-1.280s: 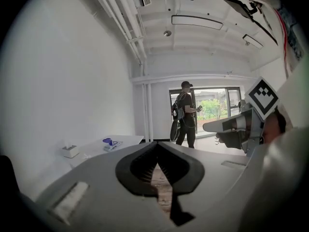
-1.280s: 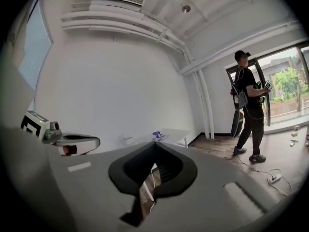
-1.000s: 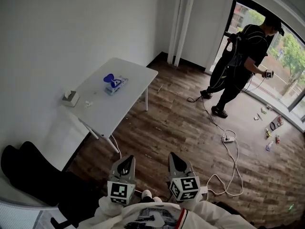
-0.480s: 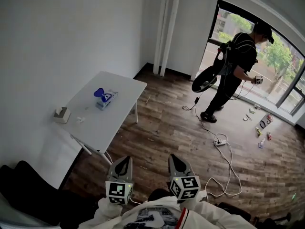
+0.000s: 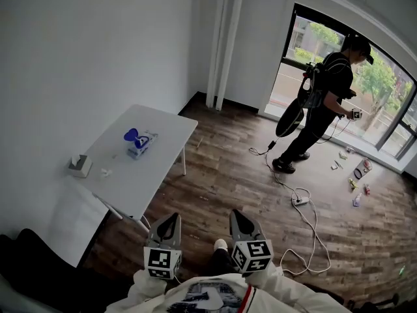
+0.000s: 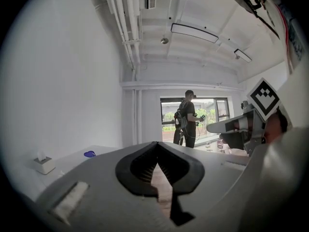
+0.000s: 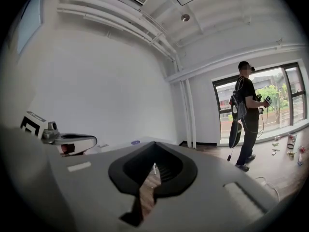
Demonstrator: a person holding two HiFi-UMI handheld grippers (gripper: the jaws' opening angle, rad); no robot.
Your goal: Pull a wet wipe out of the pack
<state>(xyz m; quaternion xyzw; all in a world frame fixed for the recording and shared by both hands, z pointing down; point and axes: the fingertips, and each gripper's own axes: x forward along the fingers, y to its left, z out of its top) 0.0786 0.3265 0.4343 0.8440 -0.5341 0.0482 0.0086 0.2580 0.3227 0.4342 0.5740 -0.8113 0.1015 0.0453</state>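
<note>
– Far left on the white rectangular table (image 5: 171,126), what's what?

– Nearest its left end sits a small pale tissue box (image 5: 79,165), a square-cornered block. To its right, apart from it, lies the soft wet-wipe pack (image 5: 139,143), flat and crinkly-looking, with a glossy blue flap that seems to stand up. It's small from here, and I can't make out any wipe drawn from it.

– So how far along?

– Barely begun, I'd judge. Both claws are well apart from the table, over the dark wood-plank floor (image 5: 221,171). The left claw (image 5: 171,220), smooth grey plastic with ribbed black pads, has its jaws together on nothing. The right claw (image 5: 236,216) is the same: closed, empty.

– What's left?

– Everything: reach the table, steady the pack, pinch a wipe, draw it out. The pack looks limp and light, so it may lift or slide unless pinned.

– Farther right?

– A person in dark clothes (image 5: 326,103) by the window, and a white power strip (image 5: 300,201) with a looping cable.
</note>
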